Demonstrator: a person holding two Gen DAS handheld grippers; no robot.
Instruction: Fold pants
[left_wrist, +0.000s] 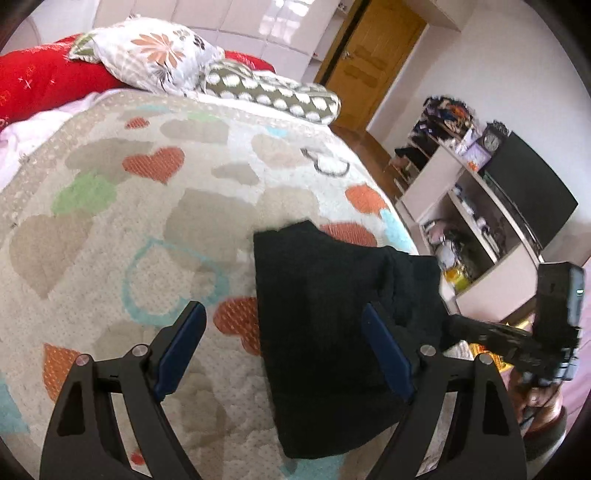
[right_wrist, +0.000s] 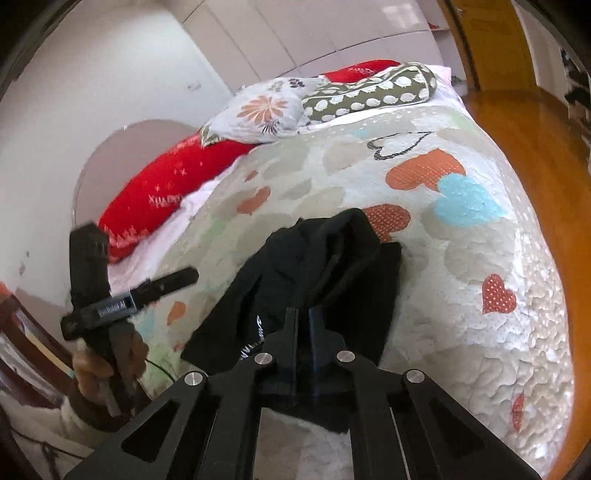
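A: Where's the crumpled black fabric pants (right_wrist: 310, 273)?
B: Near edge of the heart-patterned quilted bed (left_wrist: 110, 229) — right tongs (right_wrist: 303, 317) pinching them, left tongs (left_wrist: 284, 325) spread wide just above

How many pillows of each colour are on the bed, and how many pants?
Red pillow: 1
White flowered pillow: 1
Olive pillow with white spots: 1
Black pants: 1
Total: 4 things on the heart-patterned bedspread
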